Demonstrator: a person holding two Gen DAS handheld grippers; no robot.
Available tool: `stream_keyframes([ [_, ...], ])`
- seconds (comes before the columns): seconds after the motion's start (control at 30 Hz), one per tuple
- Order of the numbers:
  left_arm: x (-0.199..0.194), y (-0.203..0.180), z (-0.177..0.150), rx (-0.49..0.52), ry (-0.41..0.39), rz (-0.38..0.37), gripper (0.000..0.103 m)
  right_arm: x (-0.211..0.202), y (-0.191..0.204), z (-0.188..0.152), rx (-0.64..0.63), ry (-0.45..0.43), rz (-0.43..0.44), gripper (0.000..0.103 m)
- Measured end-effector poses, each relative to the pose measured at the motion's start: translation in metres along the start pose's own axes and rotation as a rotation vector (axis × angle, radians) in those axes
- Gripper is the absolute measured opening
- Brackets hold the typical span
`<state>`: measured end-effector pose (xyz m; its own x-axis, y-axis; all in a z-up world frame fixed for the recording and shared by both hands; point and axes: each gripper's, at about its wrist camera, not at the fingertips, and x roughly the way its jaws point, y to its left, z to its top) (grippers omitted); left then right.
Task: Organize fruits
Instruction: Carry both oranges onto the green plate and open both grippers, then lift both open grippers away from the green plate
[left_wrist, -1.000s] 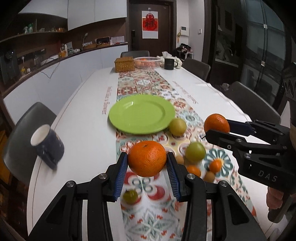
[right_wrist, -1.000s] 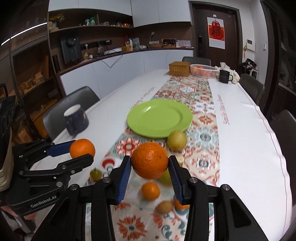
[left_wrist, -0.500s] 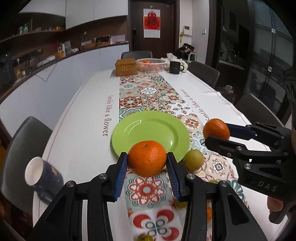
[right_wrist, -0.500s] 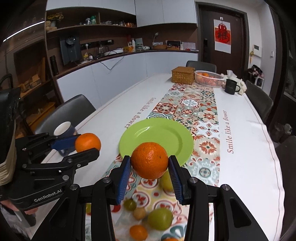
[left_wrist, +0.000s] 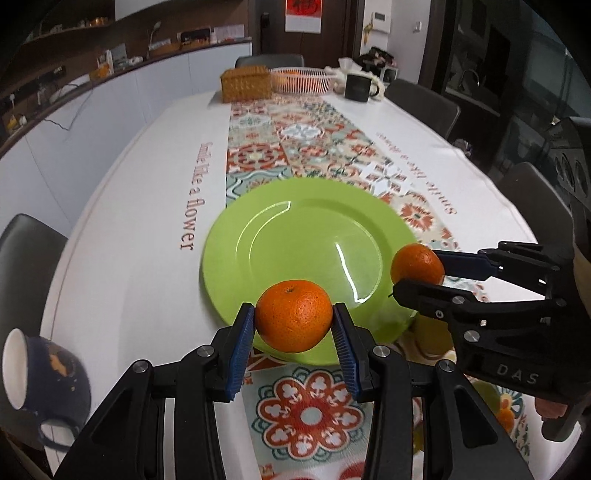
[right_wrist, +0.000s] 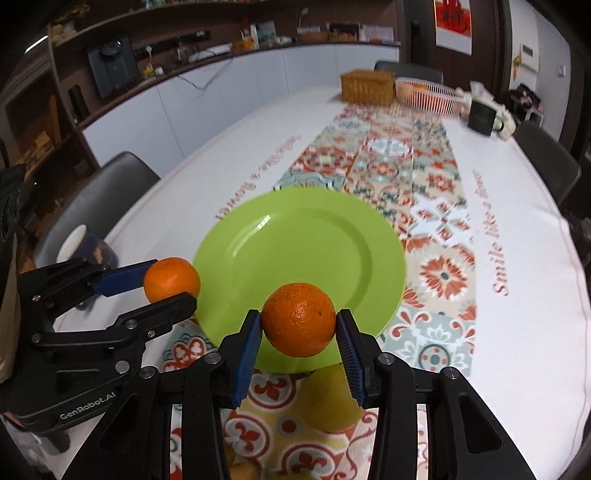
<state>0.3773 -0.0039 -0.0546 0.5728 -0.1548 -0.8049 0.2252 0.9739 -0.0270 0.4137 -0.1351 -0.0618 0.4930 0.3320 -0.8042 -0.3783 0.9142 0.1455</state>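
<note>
Where L view stops, yellow fruit (right_wrist: 330, 400) shows

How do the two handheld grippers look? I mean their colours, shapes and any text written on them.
Both are black plastic tools with angular, jointed fingers fixed by round silver screws, and ribbed blue pads on the inner faces. The left gripper carries white lettering "GenRobot.AI" on its body. The right gripper shows the white letters "DAS". No cables are visible. Of the person only a small part of a hand shows, with no clear sleeve.
</note>
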Motion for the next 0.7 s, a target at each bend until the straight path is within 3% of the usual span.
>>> stream_keyframes([
  [0.27, 0.023, 0.007, 0.002, -0.017, 0.045, -0.010, 0.042, 0.016, -0.003, 0.006, -0.011, 0.018, -0.010, 0.042],
  [0.37, 0.021, 0.008, 0.000, -0.019, 0.038, 0.006, 0.049, 0.013, -0.004, 0.005, -0.009, 0.000, -0.016, 0.048],
  [0.4, 0.018, 0.008, -0.001, -0.022, 0.033, 0.015, 0.052, 0.010, -0.004, 0.005, -0.013, -0.008, -0.021, 0.052],
  [0.7, -0.037, -0.004, -0.018, -0.012, -0.067, 0.098, 0.060, -0.037, -0.001, -0.017, -0.003, -0.109, -0.094, 0.052],
])
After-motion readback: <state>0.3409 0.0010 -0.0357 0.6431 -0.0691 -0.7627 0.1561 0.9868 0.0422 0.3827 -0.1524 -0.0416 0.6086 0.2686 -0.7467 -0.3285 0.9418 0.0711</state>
